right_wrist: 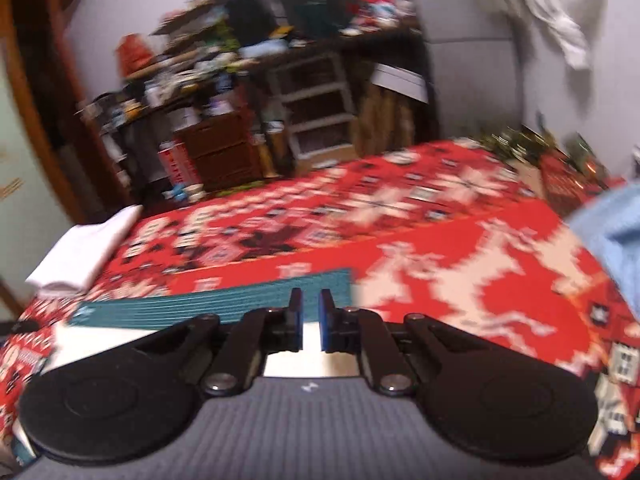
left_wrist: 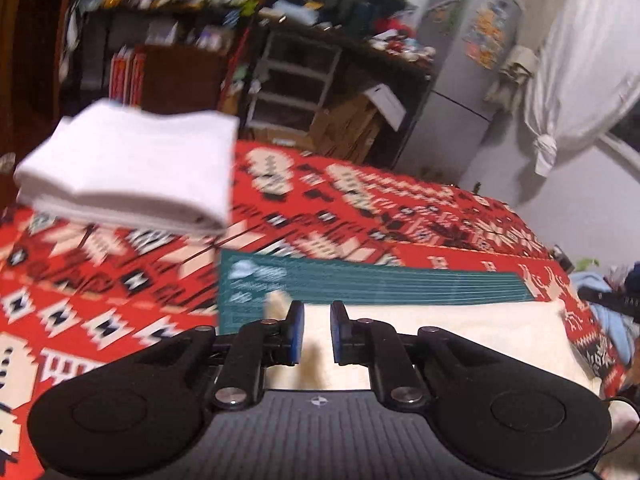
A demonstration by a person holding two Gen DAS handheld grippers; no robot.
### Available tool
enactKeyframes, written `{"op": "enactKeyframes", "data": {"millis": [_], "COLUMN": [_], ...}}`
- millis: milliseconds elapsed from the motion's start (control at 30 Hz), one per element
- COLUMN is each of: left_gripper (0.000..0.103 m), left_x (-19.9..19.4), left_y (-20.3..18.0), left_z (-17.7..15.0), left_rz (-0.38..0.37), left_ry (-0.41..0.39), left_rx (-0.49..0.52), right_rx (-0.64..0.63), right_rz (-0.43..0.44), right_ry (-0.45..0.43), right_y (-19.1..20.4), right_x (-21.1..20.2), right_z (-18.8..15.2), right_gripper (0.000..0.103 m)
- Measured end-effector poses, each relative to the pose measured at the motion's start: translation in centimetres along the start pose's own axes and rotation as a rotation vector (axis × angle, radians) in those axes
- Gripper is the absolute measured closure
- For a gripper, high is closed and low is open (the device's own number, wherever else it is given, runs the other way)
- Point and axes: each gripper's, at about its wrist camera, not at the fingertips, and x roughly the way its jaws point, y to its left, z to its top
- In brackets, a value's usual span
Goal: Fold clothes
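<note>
A flat cream cloth [left_wrist: 460, 332] lies on a green cutting mat [left_wrist: 360, 284] over the red patterned blanket [left_wrist: 120, 292]. My left gripper [left_wrist: 318, 332] hovers just above the cloth's near left part. Its blue pads stand a little apart with nothing clearly between them. In the right wrist view the same pale cloth [right_wrist: 104, 340] and the mat [right_wrist: 208, 306] lie under my right gripper [right_wrist: 310, 320]. Its pads leave a narrow gap and hold nothing that I can see. A folded white stack [left_wrist: 128, 168] [right_wrist: 84, 252] rests on the blanket's far left.
A light blue garment [right_wrist: 612, 240] lies at the blanket's right edge. Behind the bed stand cluttered shelves [left_wrist: 160, 8], a white rack [left_wrist: 292, 84], cardboard boxes [left_wrist: 352, 124] and a grey fridge [left_wrist: 460, 92]. A white garment [left_wrist: 568, 60] hangs at the right wall. Both views are motion-blurred.
</note>
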Motion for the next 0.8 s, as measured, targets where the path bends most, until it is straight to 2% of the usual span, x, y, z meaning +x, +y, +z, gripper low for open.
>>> {"op": "enactKeyframes", "data": {"millis": [133, 200, 333, 467, 533, 800], "left_gripper": [0.092, 0.093, 0.093, 0.093, 0.092, 0.092], "left_x": [3.0, 5.0, 7.9, 9.0, 9.1, 10.1], "left_y": [-4.8, -7.2, -9.8, -9.9, -9.8, -10.6], "left_z": [0.0, 0.0, -1.4, -3.0, -3.4, -2.6], "left_rz": [-0.043, -0.069, -0.063, -0.038, -0.044, -0.057], "left_ry": [0.003, 0.01, 0.029, 0.058, 0.048, 0.06], "left_rx": [0.076, 0.119, 0.151, 0.128, 0.134, 0.145], "right_rx": [-0.118, -0.154, -0.221, -0.188, -0.197, -0.207], "right_rz": [0.063, 0.053, 0.034, 0.015, 0.023, 0.023], "right_ry": [0.009, 0.022, 0.049, 0.113, 0.111, 0.137], "right_y": [6.0, 7.8, 11.3, 11.0, 10.6, 11.6], "right_x": [2.4, 3.8, 6.5, 8.0, 8.2, 9.6], "right_z": [0.3, -0.5, -2.2, -4.3, -5.0, -3.3], "right_gripper": [0.095, 0.095, 0.095, 0.095, 0.095, 0.094]}}
